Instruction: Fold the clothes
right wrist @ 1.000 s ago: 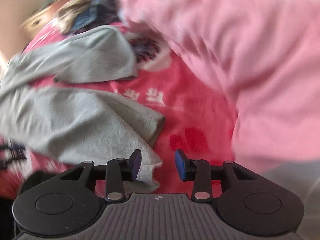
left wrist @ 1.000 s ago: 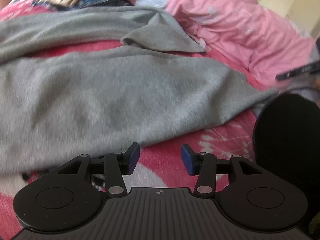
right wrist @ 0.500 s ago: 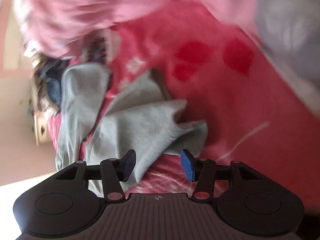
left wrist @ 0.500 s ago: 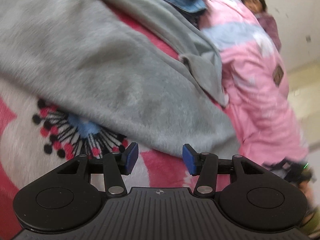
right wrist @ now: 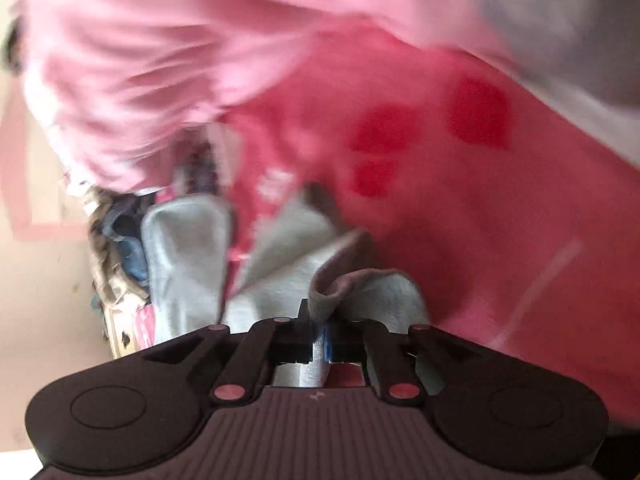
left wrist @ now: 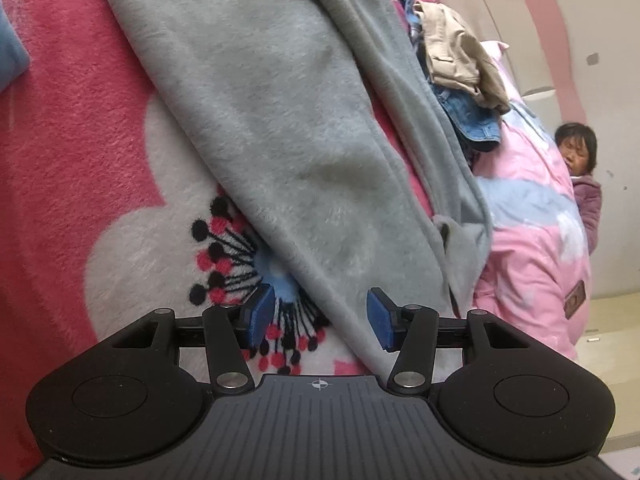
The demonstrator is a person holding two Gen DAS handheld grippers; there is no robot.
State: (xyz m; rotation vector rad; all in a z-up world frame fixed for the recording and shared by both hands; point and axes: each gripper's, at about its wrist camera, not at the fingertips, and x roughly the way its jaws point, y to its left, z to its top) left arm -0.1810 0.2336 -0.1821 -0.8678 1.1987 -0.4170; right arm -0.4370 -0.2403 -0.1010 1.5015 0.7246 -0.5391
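Two grippers show, one per wrist view, and one grey fleece garment runs through both views.

The left gripper has its two blue pads spread about halfway, and the jaws are inching wider. Nothing is pinched: the garment's lower hem edge passes diagonally between the pads, lying on the blanket beneath them, and neither pad presses it. The left pad hangs over the black-and-red flower print of the pink blanket; the grey cloth stretches away from the right pad, up and to the left.

The right gripper has its jaws closing, nearly pressed together, with a bunched corner of the grey garment squeezed between the pads. The rest of the cloth spreads ahead and to the left of it, blurred.

Farther off, beyond the left gripper to its upper right, sits one pile of clothes, beige on top of blue denim. Right of that lies one pink quilt, and one person is behind it.
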